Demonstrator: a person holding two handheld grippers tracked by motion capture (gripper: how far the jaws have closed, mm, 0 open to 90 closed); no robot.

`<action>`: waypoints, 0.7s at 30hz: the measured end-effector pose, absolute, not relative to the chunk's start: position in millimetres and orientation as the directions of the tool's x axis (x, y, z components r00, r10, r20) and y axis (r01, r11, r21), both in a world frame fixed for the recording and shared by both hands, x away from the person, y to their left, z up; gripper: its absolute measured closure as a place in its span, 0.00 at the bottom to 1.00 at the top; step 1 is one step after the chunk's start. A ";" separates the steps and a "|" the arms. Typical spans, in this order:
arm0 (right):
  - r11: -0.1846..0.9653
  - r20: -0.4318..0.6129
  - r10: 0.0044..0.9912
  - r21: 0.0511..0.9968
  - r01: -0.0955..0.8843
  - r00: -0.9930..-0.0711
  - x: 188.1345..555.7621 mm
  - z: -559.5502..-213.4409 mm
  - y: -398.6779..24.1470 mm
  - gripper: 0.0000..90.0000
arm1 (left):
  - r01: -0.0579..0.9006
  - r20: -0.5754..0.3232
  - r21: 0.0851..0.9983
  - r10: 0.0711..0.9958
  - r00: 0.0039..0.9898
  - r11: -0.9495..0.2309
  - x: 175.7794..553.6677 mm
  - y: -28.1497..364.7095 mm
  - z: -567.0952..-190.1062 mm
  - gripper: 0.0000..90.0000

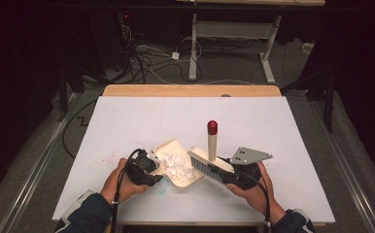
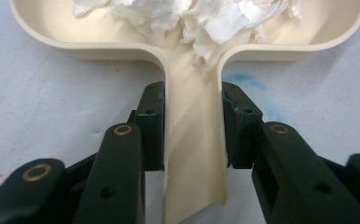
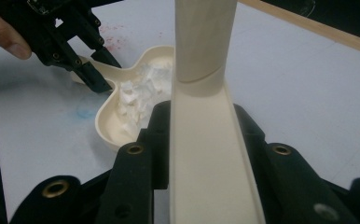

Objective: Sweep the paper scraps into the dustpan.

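Observation:
A cream dustpan [image 1: 172, 145] lies on the white table [image 1: 282, 145], loaded with white crumpled paper scraps [image 1: 177, 164]. My left gripper [image 1: 157, 169] is shut on the pan's handle; in the left gripper view both jaws press the sides of the dustpan handle [image 2: 194, 140], with the scraps [image 2: 201, 18] just beyond. My right gripper [image 1: 230, 175] is shut on a cream brush [image 1: 209, 164]. Its grey bristles rest at the pan's right edge and its red-tipped handle [image 1: 212, 128] stands upright. The right gripper view has the brush body [image 3: 206, 154] between the jaws and the dustpan [image 3: 107, 126] to the left.
Red specks [image 1: 106, 158] dot the table left of the pan. A faint blue smear [image 2: 250, 83] marks the surface beside the pan's handle. The table's wooden back edge [image 1: 190, 90] lies far off, with cables and a desk frame on the floor behind.

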State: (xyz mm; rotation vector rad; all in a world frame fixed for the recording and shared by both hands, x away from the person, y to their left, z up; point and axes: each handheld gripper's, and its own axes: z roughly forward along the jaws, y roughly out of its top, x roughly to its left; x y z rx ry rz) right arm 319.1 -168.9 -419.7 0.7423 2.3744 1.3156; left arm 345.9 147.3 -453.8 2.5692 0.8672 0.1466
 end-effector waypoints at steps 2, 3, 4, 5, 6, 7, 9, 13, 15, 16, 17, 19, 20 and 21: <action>0.443 -0.032 0.579 0.851 0.281 -0.815 319.2 -418.9 -169.3 0.75 | 0.564 -0.038 0.423 0.608 0.793 -0.710 346.0 148.9 -453.9 0.70; 0.440 -0.031 0.581 0.853 0.282 -0.813 318.9 -418.5 -169.0 0.75 | 0.565 -0.038 0.424 0.609 0.792 -0.708 345.7 149.4 -453.8 0.70; 0.439 -0.030 0.580 0.853 0.281 -0.814 318.8 -417.9 -168.8 0.75 | 0.564 -0.037 0.423 0.609 0.793 -0.709 345.6 149.7 -453.6 0.70; 0.441 -0.034 0.577 0.854 0.276 -0.816 318.8 -417.4 -168.9 0.75 | 0.564 -0.035 0.422 0.609 0.793 -0.710 345.5 150.0 -453.3 0.70; 0.443 -0.036 0.575 0.853 0.274 -0.817 318.6 -417.1 -169.0 0.75 | 0.563 -0.035 0.423 0.609 0.793 -0.710 345.5 150.3 -453.2 0.70; 0.444 -0.036 0.575 0.853 0.275 -0.817 318.3 -417.1 -169.1 0.75 | 0.564 -0.035 0.423 0.609 0.792 -0.709 345.4 150.5 -453.1 0.70; 0.447 -0.035 0.572 0.851 0.276 -0.820 318.2 -417.0 -169.7 0.75 | 0.563 -0.031 0.424 0.610 0.792 -0.709 345.2 150.8 -453.1 0.70; 0.438 -0.021 0.567 0.854 0.280 -0.824 317.7 -416.3 -172.5 0.75 | 0.564 -0.029 0.428 0.613 0.790 -0.706 343.8 152.3 -452.2 0.70; 0.434 -0.019 0.565 0.857 0.277 -0.825 317.4 -415.1 -174.4 0.75 | 0.564 -0.029 0.429 0.613 0.789 -0.706 343.6 153.8 -451.6 0.70; 0.433 -0.018 0.565 0.858 0.278 -0.825 317.0 -414.6 -175.2 0.75 | 0.565 -0.030 0.430 0.615 0.788 -0.704 343.8 154.6 -451.4 0.70; 0.437 -0.023 0.566 0.856 0.276 -0.824 316.5 -414.1 -175.9 0.75 | 0.567 -0.029 0.430 0.617 0.786 -0.703 343.9 155.4 -451.2 0.71; 0.450 -0.039 0.567 0.851 0.270 -0.823 315.2 -413.1 -177.6 0.75 | 0.569 -0.032 0.431 0.618 0.785 -0.700 344.0 157.1 -450.3 0.70; 0.452 -0.041 0.569 0.850 0.270 -0.821 314.6 -412.8 -178.8 0.75 | 0.569 -0.034 0.433 0.618 0.785 -0.699 343.9 157.9 -449.6 0.71; 0.452 -0.041 0.571 0.850 0.272 -0.820 314.1 -412.5 -180.4 0.75 | 0.569 -0.033 0.434 0.619 0.785 -0.699 343.8 158.7 -448.9 0.71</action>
